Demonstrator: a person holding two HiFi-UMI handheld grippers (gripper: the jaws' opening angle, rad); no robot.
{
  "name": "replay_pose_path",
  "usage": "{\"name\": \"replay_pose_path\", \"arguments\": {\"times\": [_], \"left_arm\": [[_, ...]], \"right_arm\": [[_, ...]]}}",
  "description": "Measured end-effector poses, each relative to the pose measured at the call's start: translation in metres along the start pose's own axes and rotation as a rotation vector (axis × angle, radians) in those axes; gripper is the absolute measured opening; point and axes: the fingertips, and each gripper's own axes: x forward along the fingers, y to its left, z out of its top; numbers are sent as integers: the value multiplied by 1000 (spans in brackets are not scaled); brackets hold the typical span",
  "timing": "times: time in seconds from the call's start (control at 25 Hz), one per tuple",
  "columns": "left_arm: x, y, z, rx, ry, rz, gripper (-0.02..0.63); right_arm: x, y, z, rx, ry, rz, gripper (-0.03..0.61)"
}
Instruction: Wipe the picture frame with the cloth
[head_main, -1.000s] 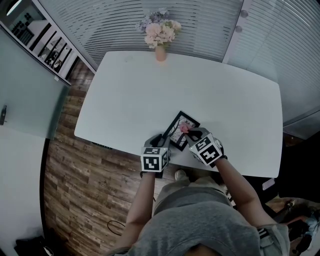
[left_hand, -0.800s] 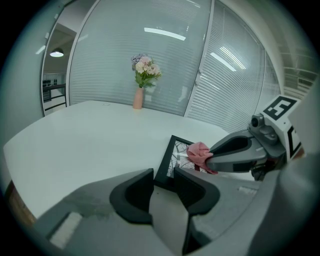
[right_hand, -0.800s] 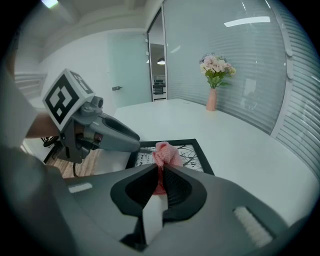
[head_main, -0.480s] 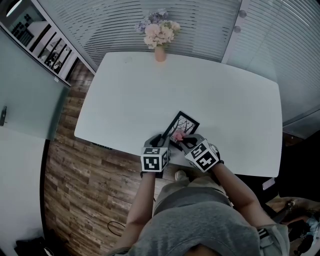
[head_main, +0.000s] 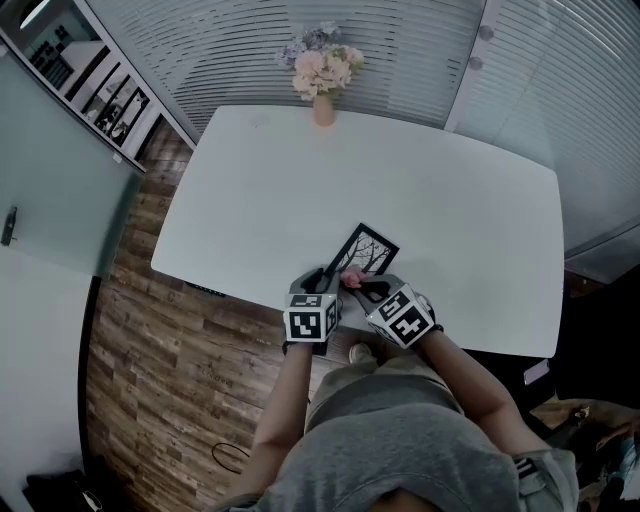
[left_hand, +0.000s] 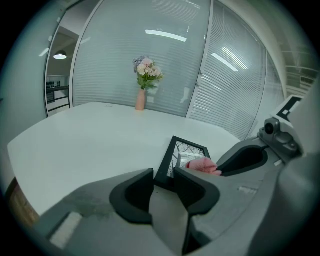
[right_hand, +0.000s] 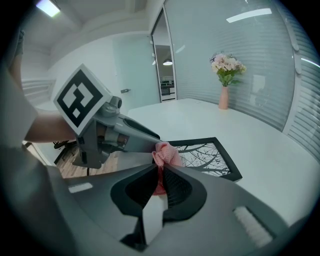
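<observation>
A black picture frame (head_main: 364, 251) with a tree print lies flat near the front edge of the white table (head_main: 450, 210). My left gripper (head_main: 322, 279) is shut on the frame's near left corner, and that corner (left_hand: 166, 172) sits between its jaws (left_hand: 164, 176). A bunched pink cloth (head_main: 352, 276) is held in my right gripper (head_main: 360, 287), which is shut on it. The cloth (right_hand: 165, 154) rests on the near end of the frame (right_hand: 207, 156), right beside the left gripper's fingers (right_hand: 132, 137). The cloth (left_hand: 204, 166) also shows on the print in the left gripper view.
A pink vase of flowers (head_main: 322, 72) stands at the table's far edge, well away from the frame. The table's front edge (head_main: 250, 298) runs just under both grippers, with wooden floor (head_main: 150, 350) beyond it on the left. Slatted glass walls (head_main: 300, 30) enclose the back.
My right gripper has slid the cloth left and toward me along the frame, from its right side to its near end beside the left gripper. The left gripper and frame stayed put.
</observation>
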Motion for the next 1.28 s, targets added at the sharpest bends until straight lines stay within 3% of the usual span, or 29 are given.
{"name": "replay_pose_path", "arguments": {"times": [0.16,0.4,0.6,0.84,1.28], "left_arm": [[-5,1,0,6,-13,16,125],[-28,-6,14,6,-99,44,106],[-55,-20,16,-5,-153,76,42],[-88,-46,6,-7,-200,111,2],[-142,-116,-30,-33,-267,140,0]], "right_arm": [[-3,0,2,5,-14,-4,34],[-19,-2,7,8,-78,-50,35],[-44,6,11,5,-150,-76,35],[-84,19,8,9,-221,-85,35],[-160,53,-22,16,-315,-73,34]]}}
